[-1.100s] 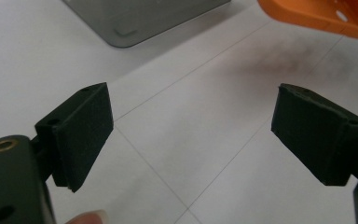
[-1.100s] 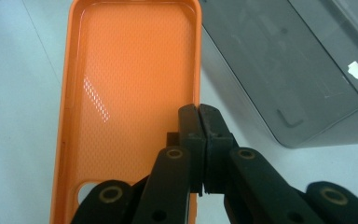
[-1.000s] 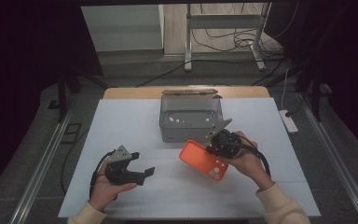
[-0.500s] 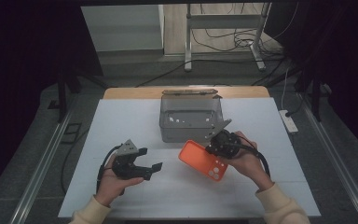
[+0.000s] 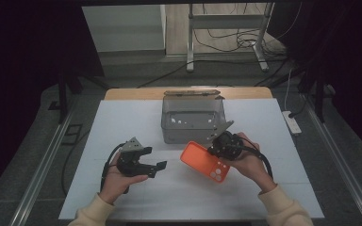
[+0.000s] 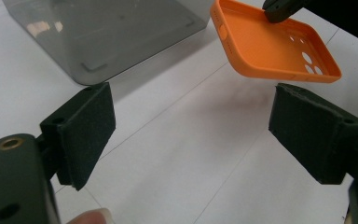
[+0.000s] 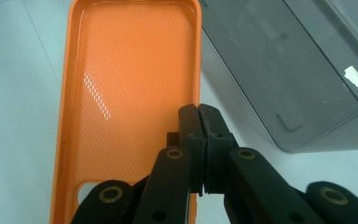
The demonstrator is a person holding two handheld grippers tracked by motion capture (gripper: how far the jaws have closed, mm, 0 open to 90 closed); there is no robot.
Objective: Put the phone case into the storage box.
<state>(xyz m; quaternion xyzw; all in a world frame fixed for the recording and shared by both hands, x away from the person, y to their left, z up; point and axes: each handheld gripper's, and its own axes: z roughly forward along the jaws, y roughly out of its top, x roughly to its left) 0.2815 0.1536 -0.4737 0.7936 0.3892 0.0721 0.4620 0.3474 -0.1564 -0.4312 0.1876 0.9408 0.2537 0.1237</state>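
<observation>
An orange phone case [image 5: 201, 163] hangs tilted just above the white table top, hollow side up. My right gripper [image 5: 215, 150] is shut on its long rim. In the right gripper view the jaws [image 7: 199, 122] pinch the case's [image 7: 126, 79] right wall. My left gripper [image 5: 158, 168] is held to the left of the case, open, pointing toward it. In the left gripper view its pads [image 6: 86, 123] stand wide apart with bare table between them. The case [image 6: 270, 44] floats ahead and above them, not touching.
A grey translucent box [image 5: 192, 123] with its lid folded back stands behind the case, close to the right gripper. The white sheet [image 5: 122, 127] covers the table. A power strip [image 5: 292, 122] lies off the right edge, and a metal stand with cables is behind.
My left gripper has drifted a little to the right and up, toward the case. The right gripper and the case have kept still.
</observation>
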